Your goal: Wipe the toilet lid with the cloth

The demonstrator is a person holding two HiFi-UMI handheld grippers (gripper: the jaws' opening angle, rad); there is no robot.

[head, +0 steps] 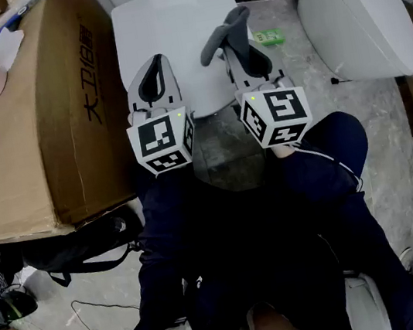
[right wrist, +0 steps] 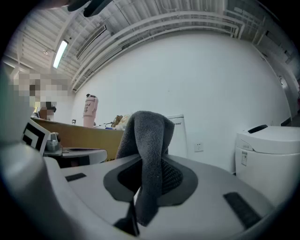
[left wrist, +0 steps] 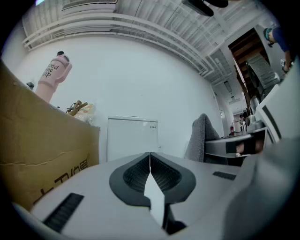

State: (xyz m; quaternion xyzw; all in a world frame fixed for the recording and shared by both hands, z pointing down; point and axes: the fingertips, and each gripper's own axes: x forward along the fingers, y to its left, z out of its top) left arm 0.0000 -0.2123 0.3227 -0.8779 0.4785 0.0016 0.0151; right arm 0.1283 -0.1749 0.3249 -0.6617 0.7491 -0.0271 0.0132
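L gripper (head: 153, 74) and R gripper (head: 239, 49) hung side by side over the white toilet lid (head: 174, 17), R w/ a grey cloth (head: 223, 32) sticking out its tip. Cardboard box (head: 35, 126) stood left, 2nd toilet (head: 357, 10) right, green packet (head: 269, 36) between lid and toilet.

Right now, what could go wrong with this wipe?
1. The cloth is pinched in the right gripper as a narrow fold that sticks out past the jaws. It may slip out when pressed on the lid.
2. The left gripper, shut and empty, sits close beside the right one. A wide stroke could knock them together.
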